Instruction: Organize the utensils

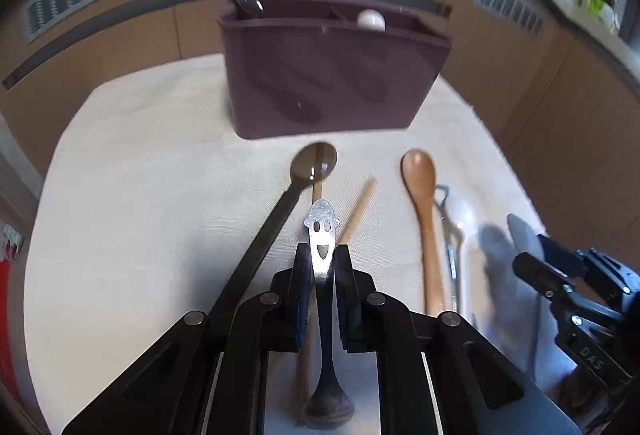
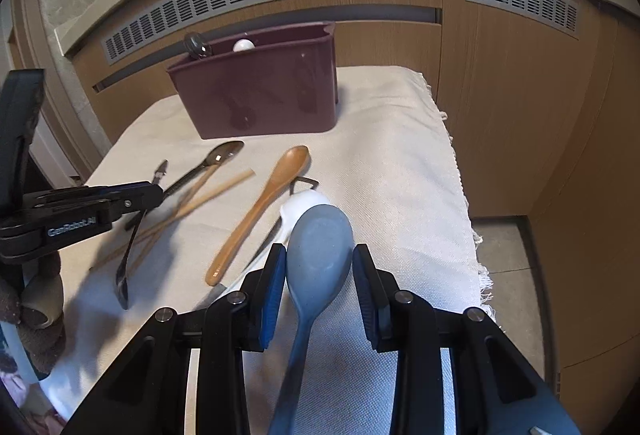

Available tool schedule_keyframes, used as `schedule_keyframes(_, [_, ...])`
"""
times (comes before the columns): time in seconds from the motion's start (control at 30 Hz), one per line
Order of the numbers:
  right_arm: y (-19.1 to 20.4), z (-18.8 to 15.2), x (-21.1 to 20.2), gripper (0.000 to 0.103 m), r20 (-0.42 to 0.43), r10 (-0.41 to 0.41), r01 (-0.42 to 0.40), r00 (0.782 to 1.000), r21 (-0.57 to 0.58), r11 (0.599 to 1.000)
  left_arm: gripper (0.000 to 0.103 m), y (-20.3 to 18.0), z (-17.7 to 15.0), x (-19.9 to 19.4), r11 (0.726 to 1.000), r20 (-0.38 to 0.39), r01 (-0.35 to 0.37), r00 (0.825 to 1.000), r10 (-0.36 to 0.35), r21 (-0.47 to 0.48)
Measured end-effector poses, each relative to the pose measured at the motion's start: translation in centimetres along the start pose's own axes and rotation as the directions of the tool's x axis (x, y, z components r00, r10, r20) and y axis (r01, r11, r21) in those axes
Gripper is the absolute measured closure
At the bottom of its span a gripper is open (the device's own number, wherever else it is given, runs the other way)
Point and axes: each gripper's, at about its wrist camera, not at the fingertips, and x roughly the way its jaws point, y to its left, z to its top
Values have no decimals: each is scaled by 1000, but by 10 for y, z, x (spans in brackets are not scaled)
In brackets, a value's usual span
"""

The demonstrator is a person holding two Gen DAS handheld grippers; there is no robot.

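Observation:
My left gripper [image 1: 321, 259] is shut on a metal spoon [image 1: 321, 231] near its smiley-face handle end; the bowl hangs back toward the camera. In the right wrist view that left gripper [image 2: 157, 191] holds the metal spoon [image 2: 128, 259] tilted above the cloth. The right gripper [image 2: 319, 255] is shut on the bowl of a blue spoon [image 2: 320, 251], its handle running back under the camera. A maroon utensil holder [image 1: 332, 75] [image 2: 260, 95] stands upright at the far side, with a clear dark spoon and a white round-ended utensil in it.
On the white cloth [image 1: 140, 195] lie a dark spoon with a black handle [image 1: 314, 163], chopsticks [image 1: 360, 203], a wooden spoon [image 1: 420, 171] and a white spoon [image 1: 460, 219]. The cloth's fringed right edge [image 2: 460, 195] drops off. Wooden panels with grey vents stand behind.

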Motion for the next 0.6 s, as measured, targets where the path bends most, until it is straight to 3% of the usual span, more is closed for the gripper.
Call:
schedule_keyframes(0.23, [15,8,-25,71,45,28,-27,999,-15,1000,91,3,-14,-71,1000,205,19,979,-18,-4])
schedule_keyframes(0.6, [37,48,-84,72,193,58,-45,980,-73,996,95,1,7,-136,997,376,72,924,-73,17])
